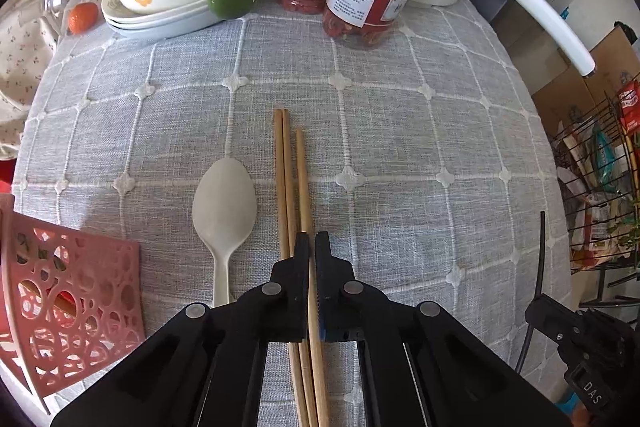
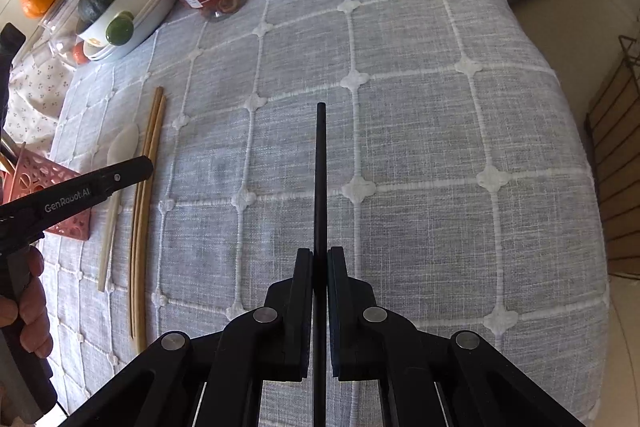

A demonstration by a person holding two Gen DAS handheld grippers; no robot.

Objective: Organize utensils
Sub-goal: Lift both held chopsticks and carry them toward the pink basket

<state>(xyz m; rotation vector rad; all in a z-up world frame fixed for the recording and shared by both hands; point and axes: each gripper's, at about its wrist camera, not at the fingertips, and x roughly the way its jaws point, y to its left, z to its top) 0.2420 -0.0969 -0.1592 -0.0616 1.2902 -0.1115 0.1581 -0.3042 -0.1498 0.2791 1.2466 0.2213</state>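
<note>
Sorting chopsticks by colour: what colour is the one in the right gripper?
Black chopstick, clearest in the right wrist view.

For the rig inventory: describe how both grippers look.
Both are matte black plastic with flat angular fingers and round silver pivot pins. The left gripper carries white "GenRobot.AI" lettering on its side; the right gripper shows "DAS" on its body and a thin black cable.

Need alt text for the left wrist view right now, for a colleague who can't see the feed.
The left gripper is shut on one wooden chopstick lying on a grey checked tablecloth. Two more chopsticks lie just left of it, then a white spoon and a pink perforated holder at the left edge. Bowls, squash and jars stand along the far side.
</note>
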